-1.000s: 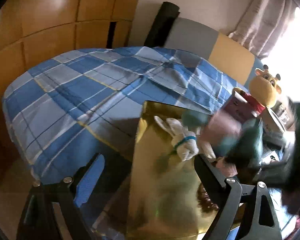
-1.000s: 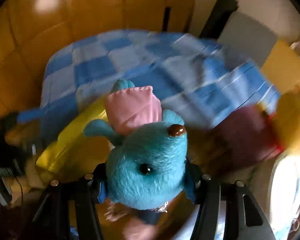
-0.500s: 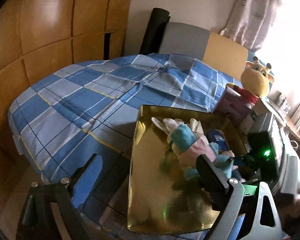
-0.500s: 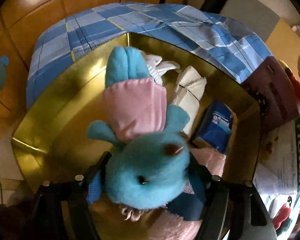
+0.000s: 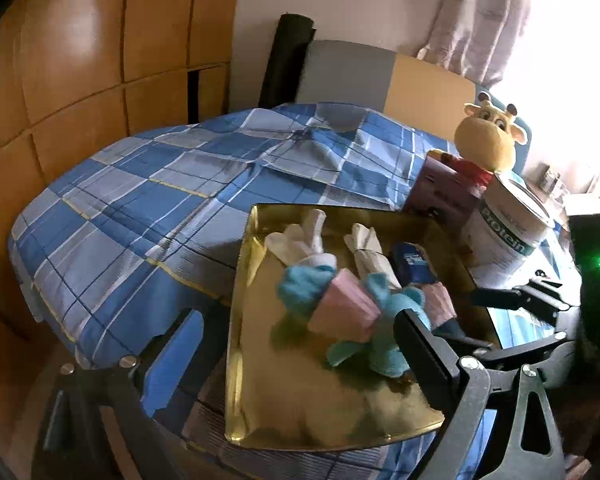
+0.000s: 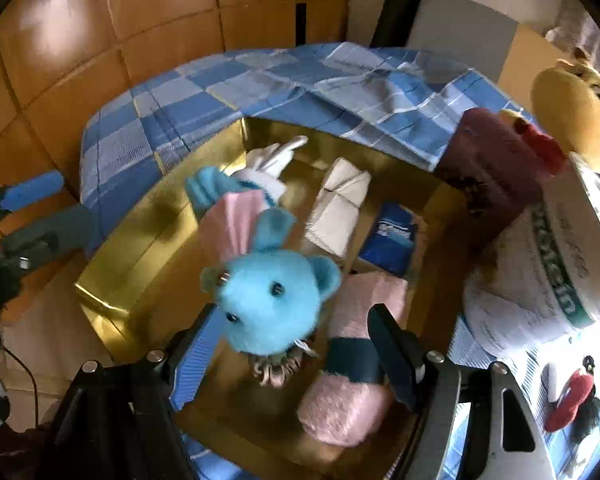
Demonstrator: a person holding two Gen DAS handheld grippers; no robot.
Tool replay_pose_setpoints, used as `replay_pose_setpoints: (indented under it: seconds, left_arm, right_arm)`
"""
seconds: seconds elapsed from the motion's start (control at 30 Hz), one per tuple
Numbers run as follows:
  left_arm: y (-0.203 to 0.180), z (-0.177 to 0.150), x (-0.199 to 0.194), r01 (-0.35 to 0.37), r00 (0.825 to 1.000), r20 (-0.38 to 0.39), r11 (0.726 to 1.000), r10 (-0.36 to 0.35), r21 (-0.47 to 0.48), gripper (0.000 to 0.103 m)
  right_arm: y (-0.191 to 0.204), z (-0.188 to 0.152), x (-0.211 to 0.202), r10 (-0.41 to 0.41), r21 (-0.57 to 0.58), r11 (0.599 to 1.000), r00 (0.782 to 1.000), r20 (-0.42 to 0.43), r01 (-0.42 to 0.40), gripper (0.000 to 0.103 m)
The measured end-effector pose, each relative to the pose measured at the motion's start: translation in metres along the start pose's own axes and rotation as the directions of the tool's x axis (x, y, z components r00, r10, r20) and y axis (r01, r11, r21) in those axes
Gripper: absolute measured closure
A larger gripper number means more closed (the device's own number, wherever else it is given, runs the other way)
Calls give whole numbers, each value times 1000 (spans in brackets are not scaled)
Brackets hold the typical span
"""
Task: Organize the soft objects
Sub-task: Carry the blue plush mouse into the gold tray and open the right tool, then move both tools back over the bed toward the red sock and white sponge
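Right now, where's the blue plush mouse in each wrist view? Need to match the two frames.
Left wrist: blue plush mouse lies in the gold box, right of centre, partly behind the left gripper's right finger.
Right wrist: its face fills lower centre, in the box, between the open jaws of the right gripper.
Shared landmark: blue tissue pack in the box, beyond the mouse.

From my left gripper (image 5: 296, 344), whose jaws stand wide apart with nothing between them, I look down on a gold box (image 5: 256, 364) resting on the blue checked bedspread (image 5: 140, 208). A blue plush toy (image 5: 380, 336) in a pink dress lies inside it, beside white gloves (image 5: 300, 244). A white tub (image 5: 508, 236) stands just beyond.
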State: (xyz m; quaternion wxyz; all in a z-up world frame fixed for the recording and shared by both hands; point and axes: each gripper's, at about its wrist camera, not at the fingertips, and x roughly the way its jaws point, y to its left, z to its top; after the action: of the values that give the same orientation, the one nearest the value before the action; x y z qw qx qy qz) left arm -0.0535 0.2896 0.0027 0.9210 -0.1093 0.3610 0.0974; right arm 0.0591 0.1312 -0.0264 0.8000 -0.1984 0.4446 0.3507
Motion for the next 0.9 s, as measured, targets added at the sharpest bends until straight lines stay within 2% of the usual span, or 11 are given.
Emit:
replay_pose_setpoints:
  seconds: [0.33,0.57,0.73,0.83,0.9]
  left_arm:
    - [-28,1,-6,30,1000,6,998,-30,59,6]
    - [-61,0,-7,60,998,0,988,-61,145,6]
    - [-91,0,-8,93,996,-9,971,-93,219,6]
    - [-111,-2,-7,118,993,-18,957,-117,264,6]
    - [-125,-3,-7,132,991,-26,947,-130,293,6]
  right_arm:
    - [-47,-30,-53,-60,114,992,993,104,48,27]
    - [-103,-65,-82,-163,220,966,981,109,136,27]
    - [-155,-96,-98,-263,324,919,961,82,223,27]
    - [-189,-117,-105,-318,400,876,946,60,269,27]
    - [-213,-134,-108,-369,457,833,929,38,312,27]
